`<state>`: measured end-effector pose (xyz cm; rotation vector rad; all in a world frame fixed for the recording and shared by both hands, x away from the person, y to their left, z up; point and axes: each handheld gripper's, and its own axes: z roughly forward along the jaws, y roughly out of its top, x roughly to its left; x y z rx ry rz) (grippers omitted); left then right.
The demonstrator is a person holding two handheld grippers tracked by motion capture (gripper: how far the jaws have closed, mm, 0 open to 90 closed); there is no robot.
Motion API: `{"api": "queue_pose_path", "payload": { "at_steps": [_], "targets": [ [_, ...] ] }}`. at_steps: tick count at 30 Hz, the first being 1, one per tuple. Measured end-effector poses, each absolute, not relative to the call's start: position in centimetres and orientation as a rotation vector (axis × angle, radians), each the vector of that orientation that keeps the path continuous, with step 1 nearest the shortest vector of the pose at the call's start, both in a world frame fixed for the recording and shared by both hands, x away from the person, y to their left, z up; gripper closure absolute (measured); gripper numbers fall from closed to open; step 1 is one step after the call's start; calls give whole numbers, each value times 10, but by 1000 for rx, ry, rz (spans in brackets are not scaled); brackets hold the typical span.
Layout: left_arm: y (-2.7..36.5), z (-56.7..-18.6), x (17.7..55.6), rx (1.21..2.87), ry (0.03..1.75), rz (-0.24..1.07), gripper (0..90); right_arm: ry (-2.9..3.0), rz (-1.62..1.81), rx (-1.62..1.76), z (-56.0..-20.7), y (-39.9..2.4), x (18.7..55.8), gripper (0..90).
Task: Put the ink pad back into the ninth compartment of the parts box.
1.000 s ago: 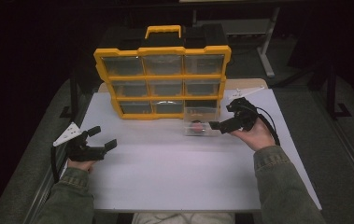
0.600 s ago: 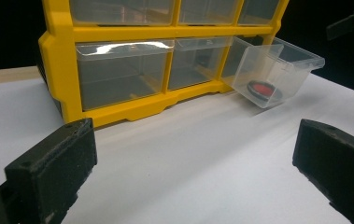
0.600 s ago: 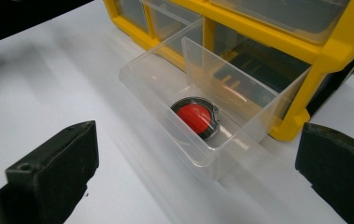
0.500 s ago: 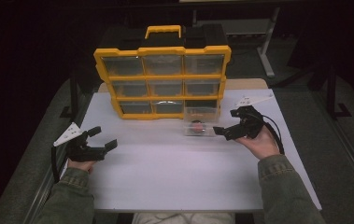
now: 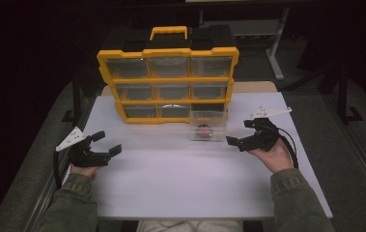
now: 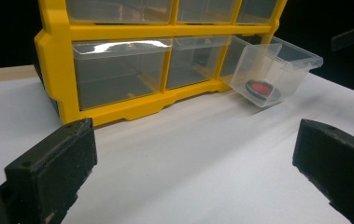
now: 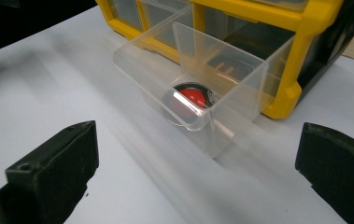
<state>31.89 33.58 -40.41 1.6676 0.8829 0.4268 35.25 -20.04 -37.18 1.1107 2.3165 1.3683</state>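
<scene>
A yellow organiser [image 5: 167,82] with clear drawers stands at the back of the white table [image 5: 185,179]. Its bottom right drawer [image 5: 208,126] is pulled out and tips onto the table. A round black and red part [image 5: 203,131] lies inside that drawer [image 7: 198,88], the part [image 7: 192,99] near its front wall. My right gripper [image 5: 239,133] is open just right of the drawer, apart from it. My left gripper [image 5: 107,142] is open at the table's left, well short of the organiser [image 6: 132,65]. From the left gripper view, the drawer [image 6: 272,70] and part [image 6: 261,88] show at right.
The organiser has a yellow carry handle [image 5: 169,32] on top and a black back. A white desk leg [image 5: 277,53] and dark stands are behind the table. Bare white tabletop stretches between the two grippers.
My right gripper has drawn back from the drawer, moving right and toward the person. The drawer stays pulled out. The left gripper has not moved.
</scene>
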Motion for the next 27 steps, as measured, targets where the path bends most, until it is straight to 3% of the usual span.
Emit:
{"api": "queue_pose_path", "payload": {
  "at_steps": [27],
  "targets": [
    [335, -404, 320, 1669, 874, 419, 0, 2073, 1447, 1257, -402, -257, 319, 0]
  ]
}}
